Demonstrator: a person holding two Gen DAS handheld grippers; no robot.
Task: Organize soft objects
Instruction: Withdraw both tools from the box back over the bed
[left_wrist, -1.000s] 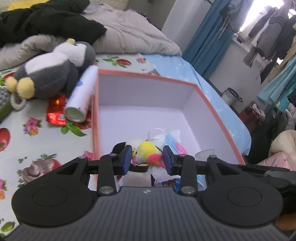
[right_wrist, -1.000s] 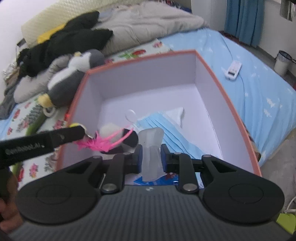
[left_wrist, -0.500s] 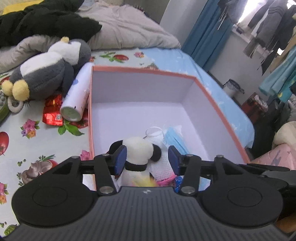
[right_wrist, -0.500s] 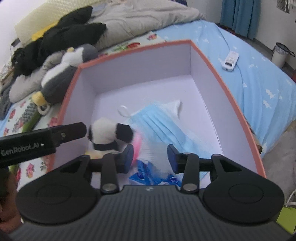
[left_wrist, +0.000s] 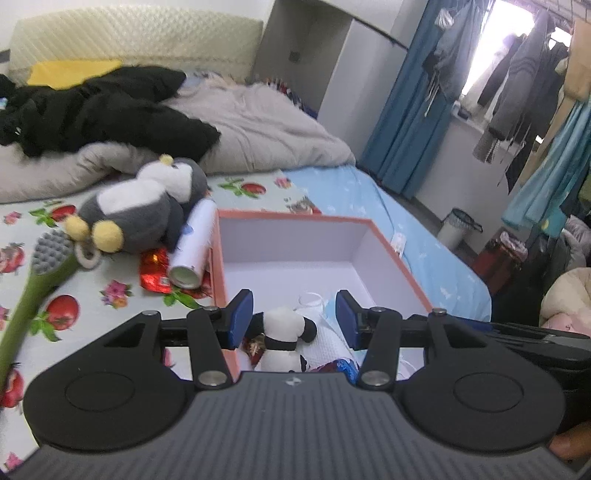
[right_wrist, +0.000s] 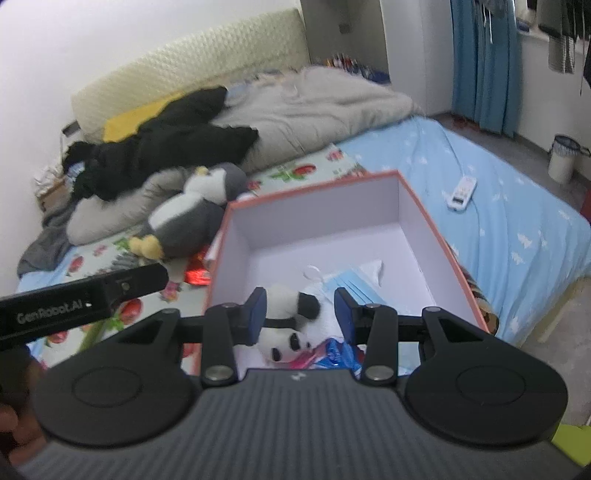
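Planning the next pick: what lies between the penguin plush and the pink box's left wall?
In the left wrist view, a white tube lies between the penguin plush and the pink box, over a red foil wrapper.

The box (left_wrist: 391, 254) (right_wrist: 436, 229) is viewed closely from above its near edge by both forward-facing wrist cameras.

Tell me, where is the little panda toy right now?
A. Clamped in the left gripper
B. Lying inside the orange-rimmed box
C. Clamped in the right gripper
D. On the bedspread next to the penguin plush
B: the panda toy lies in the orange-rimmed box, both the left gripper and right gripper open above it.
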